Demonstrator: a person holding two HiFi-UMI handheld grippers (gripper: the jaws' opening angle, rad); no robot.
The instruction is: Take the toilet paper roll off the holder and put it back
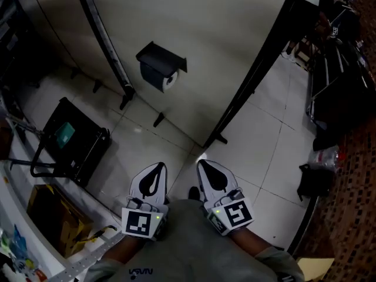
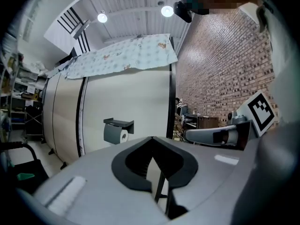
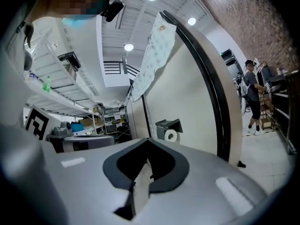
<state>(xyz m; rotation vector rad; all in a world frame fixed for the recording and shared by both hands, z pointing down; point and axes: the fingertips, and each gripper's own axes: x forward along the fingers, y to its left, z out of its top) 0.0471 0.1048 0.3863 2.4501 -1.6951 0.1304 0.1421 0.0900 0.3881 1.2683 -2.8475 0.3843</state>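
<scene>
A tall cream partition panel point(image 1: 200, 46) stands on a pale tiled floor point(image 1: 258, 140), with a patterned cloth point(image 2: 123, 55) draped over its top edge and a brick wall point(image 2: 220, 64) running off to its right. A black wheeled cart point(image 1: 75, 138) sits on the floor to the left of the panel, near a brown cardboard box point(image 1: 54, 215). At the bottom of the head view, the left tool point(image 1: 157, 168) and the right tool point(image 1: 203, 165) are held side by side close to the person's body, both pointing toward the panel and well apart from it. Each tool's jaws are pressed together with nothing between them. A black holder point(image 1: 160, 57) is fixed to the panel. The toilet paper roll point(image 1: 170, 81) hangs on it under the flat top cover, its white end facing out.
</scene>
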